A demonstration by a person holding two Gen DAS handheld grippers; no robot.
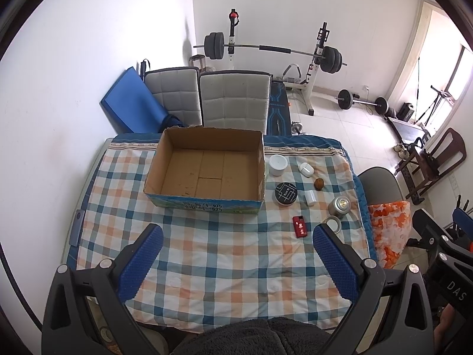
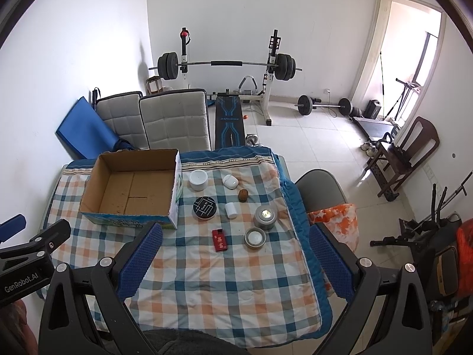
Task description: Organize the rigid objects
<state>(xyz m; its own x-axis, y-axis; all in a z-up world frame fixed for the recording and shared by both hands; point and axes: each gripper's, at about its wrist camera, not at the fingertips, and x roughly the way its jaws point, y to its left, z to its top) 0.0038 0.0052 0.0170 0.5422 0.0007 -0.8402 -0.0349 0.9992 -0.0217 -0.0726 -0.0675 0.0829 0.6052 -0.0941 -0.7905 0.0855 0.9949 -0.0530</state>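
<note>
An empty cardboard box (image 1: 204,168) (image 2: 133,190) stands on the checked tablecloth at the far left. Right of it lie a white jar (image 1: 278,164) (image 2: 198,179), a white earbud case (image 1: 306,169) (image 2: 230,181), a brown nut (image 1: 319,184) (image 2: 243,195), a black round tin (image 1: 286,193) (image 2: 204,207), a small white cylinder (image 1: 310,197) (image 2: 231,209), a silver tin (image 1: 338,207) (image 2: 265,216), its lid (image 1: 333,224) (image 2: 255,237) and a red lighter (image 1: 300,226) (image 2: 219,239). My left gripper (image 1: 236,261) and right gripper (image 2: 235,261) are open and empty, above the table's near side.
Two grey chairs (image 1: 233,103) stand behind the table, a grey chair (image 2: 320,189) with an orange cloth at its right. A weight bench and barbell rack (image 2: 227,68) stand by the far wall. The left gripper's body (image 2: 26,254) shows at the left.
</note>
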